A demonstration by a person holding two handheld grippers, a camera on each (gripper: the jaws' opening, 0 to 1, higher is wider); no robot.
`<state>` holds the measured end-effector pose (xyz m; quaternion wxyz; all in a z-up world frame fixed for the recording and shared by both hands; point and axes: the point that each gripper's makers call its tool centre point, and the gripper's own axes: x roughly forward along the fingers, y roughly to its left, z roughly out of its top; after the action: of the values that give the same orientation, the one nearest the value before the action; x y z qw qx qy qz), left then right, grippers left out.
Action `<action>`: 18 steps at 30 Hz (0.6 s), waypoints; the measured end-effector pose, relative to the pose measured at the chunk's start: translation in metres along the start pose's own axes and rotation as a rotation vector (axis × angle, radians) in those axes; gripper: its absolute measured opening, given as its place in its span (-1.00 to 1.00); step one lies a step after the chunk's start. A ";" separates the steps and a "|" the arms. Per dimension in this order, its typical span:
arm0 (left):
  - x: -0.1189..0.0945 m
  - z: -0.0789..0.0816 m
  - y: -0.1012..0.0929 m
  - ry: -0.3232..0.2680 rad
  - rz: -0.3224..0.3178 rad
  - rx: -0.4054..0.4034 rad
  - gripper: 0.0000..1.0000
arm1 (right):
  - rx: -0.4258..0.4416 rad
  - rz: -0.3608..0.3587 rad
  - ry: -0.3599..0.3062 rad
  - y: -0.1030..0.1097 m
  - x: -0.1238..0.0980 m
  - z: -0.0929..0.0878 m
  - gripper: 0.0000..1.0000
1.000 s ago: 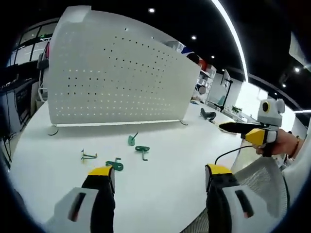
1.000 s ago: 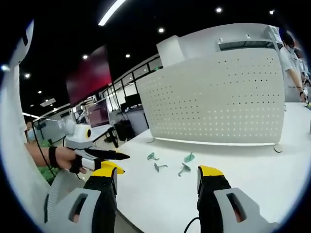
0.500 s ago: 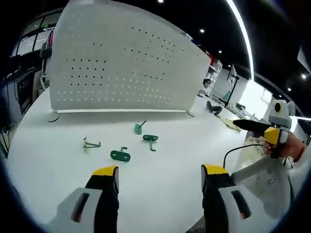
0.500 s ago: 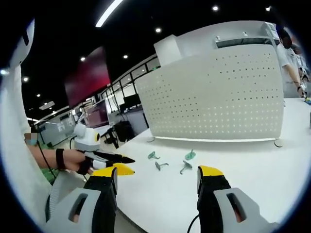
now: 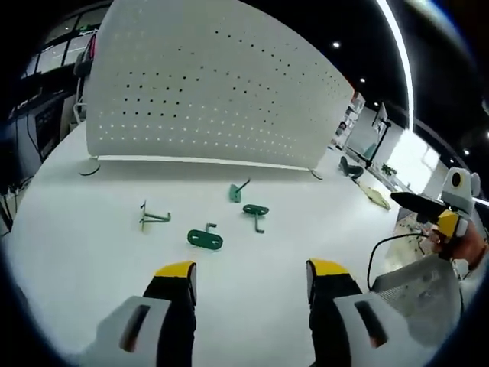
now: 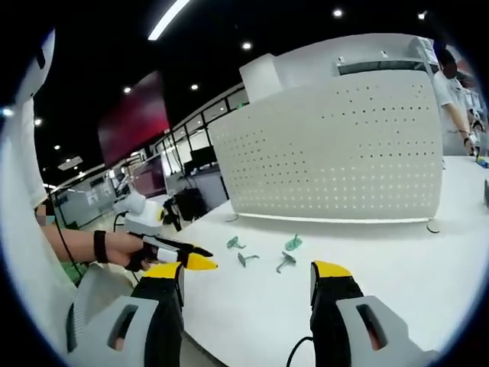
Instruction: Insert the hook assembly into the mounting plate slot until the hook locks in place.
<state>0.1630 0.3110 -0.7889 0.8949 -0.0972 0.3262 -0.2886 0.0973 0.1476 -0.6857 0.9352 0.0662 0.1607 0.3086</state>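
1. Left gripper (image 5: 248,277): jaws released, empty, above the near white surface (image 5: 92,245).
2. Right gripper (image 6: 248,277): jaws released, empty.
3. Four green hooks (image 5: 205,238) lie loose before the upright white pegboard (image 5: 206,92), apart from it.

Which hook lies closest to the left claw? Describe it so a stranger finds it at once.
Start at the big white pegboard panel standing on the white table. Four green hooks lie in front of it; take the one nearest the left claw. This hook shows a flat oval green plate, while its left neighbour is thin bent wire.
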 end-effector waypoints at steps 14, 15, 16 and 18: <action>0.009 -0.002 0.008 0.016 0.044 0.053 0.12 | 0.021 0.017 0.016 0.000 -0.001 -0.004 0.35; 0.011 -0.002 0.009 0.013 0.048 0.069 0.13 | 0.019 0.019 0.017 0.000 -0.001 -0.004 0.35; 0.013 -0.002 0.010 0.013 0.051 0.081 0.13 | 0.019 0.021 0.019 0.001 -0.001 -0.005 0.35; 0.015 -0.002 0.012 0.014 0.056 0.098 0.13 | 0.019 0.022 0.020 0.000 -0.001 -0.005 0.35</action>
<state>0.1766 0.3117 -0.8029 0.9040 -0.0422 0.3204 -0.2798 0.0949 0.1470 -0.6897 0.9294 0.0738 0.1723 0.3180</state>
